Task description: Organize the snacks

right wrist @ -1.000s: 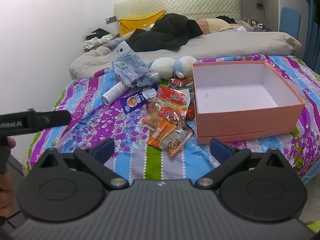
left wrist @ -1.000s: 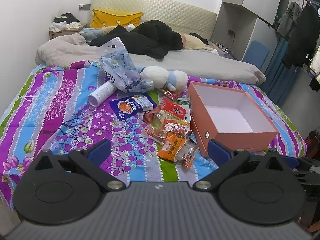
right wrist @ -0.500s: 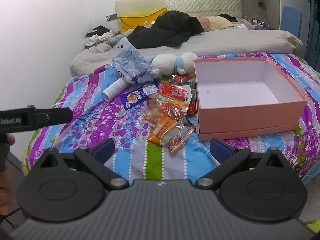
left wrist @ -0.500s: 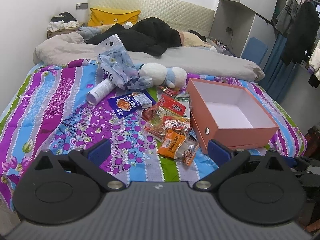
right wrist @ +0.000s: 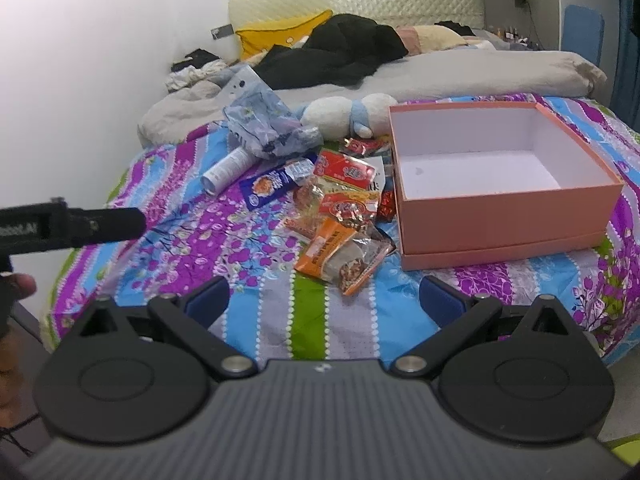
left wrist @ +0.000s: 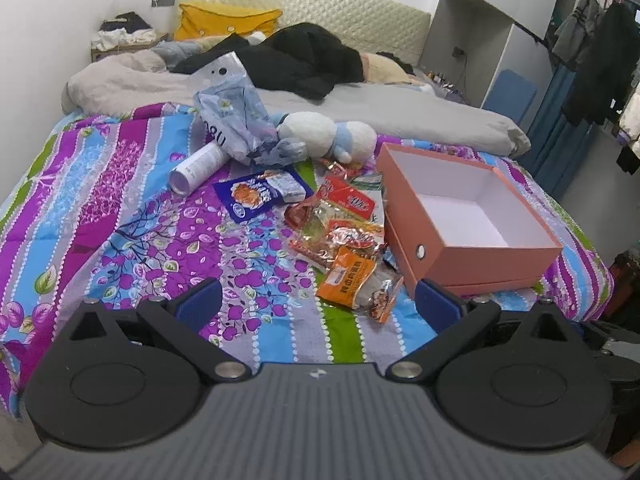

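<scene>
A heap of snack packets lies on the striped bedspread, left of an empty salmon-pink box. Nearest me is an orange packet; a blue packet and a white tube lie further left. My left gripper hovers open over the bed's near edge, short of the orange packet. My right gripper is open too, just in front of the same packet. Neither holds anything.
A crumpled plastic bag and a white plush toy lie behind the snacks. Grey duvet, black clothes and a yellow pillow fill the bed's far end. The other gripper's black body and a fingertip show at the right view's left edge.
Both grippers have edged slightly toward the bed; the snacks and box sit a little larger in view. Nothing on the bed has moved.
</scene>
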A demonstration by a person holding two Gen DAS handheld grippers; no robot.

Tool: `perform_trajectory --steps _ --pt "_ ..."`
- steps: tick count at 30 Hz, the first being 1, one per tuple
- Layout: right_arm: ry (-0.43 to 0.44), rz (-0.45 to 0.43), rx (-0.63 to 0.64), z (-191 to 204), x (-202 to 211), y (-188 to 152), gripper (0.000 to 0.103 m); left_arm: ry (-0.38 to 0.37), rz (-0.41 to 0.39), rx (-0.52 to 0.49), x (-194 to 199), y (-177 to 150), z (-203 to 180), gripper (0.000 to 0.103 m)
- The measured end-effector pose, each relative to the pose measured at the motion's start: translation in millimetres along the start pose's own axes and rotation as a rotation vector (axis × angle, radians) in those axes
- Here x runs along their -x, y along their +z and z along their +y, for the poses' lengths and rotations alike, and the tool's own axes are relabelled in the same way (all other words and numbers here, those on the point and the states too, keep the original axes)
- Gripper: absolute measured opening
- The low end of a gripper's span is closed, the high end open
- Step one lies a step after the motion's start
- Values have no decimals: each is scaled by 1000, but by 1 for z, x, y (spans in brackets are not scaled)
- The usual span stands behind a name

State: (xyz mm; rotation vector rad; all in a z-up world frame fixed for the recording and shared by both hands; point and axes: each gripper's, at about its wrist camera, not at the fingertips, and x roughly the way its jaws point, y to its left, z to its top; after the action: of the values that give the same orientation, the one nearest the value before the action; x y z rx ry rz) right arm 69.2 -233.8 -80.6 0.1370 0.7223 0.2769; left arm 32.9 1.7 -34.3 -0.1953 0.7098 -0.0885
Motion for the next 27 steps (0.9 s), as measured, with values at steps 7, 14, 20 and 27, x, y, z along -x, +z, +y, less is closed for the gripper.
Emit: perform_trajectory --steps 7,14,20,27 --pt "-3 -23 6 0 -17 1 100 -10 25 13 -29 2 13 103" --pt "14 -1 46 -3 -46 3 93 -62 62 46 -71 1 39 103" --pt "10 34 38 -11 -77 1 93 -71 75 65 -109 10 56 103" --pt "18 70 88 -15 -114 -2 93 -135 101 27 -163 13 62 102"
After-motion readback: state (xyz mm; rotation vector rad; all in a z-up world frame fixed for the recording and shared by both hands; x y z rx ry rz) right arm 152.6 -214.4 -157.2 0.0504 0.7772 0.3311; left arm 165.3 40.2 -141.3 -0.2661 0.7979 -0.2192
